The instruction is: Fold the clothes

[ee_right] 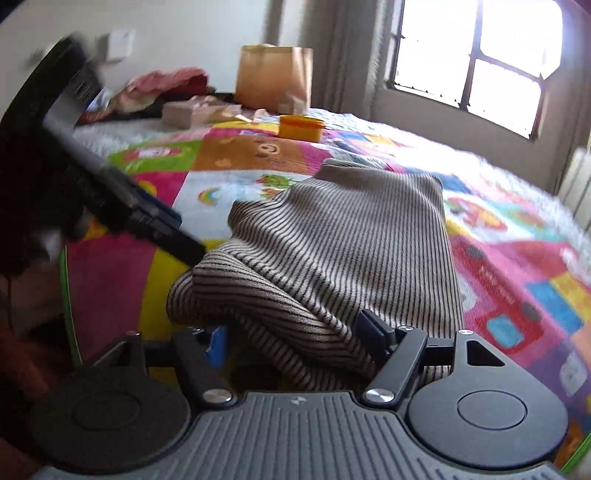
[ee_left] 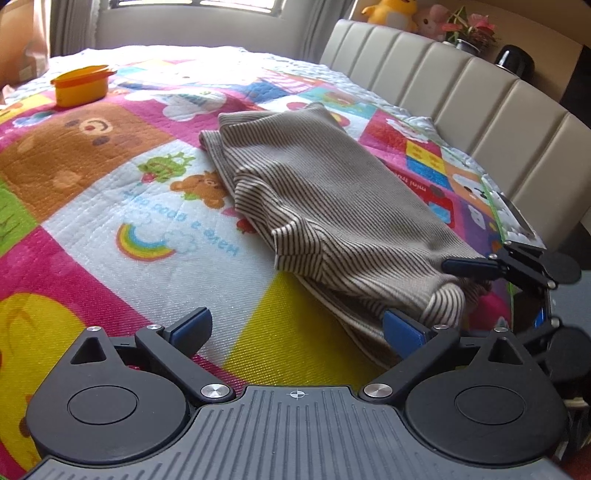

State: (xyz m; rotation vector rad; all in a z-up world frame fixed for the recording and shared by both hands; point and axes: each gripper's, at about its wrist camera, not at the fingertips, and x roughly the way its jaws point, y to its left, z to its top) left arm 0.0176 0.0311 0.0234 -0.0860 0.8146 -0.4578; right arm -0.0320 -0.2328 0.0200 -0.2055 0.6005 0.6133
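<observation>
Striped garment (ee_right: 332, 251): folded on the play mat (ee_left: 110, 206); near end bunched.
Left gripper (ee_left: 295, 325): released, empty; right pad touches cloth.
Right gripper (ee_right: 291, 339): straddles the bunched fold; pad contact unclear, motion-blurred.
Orange tub (ee_left: 81, 86): far side.

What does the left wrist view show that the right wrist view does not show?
Only the left wrist view shows the padded headboard, the plush toys and a potted plant behind it. Only the right wrist view shows the window, a brown paper bag and a heap of clothes at the far side. Both show the striped garment on the colourful quilt, the orange container, the left gripper and the right gripper.
</observation>
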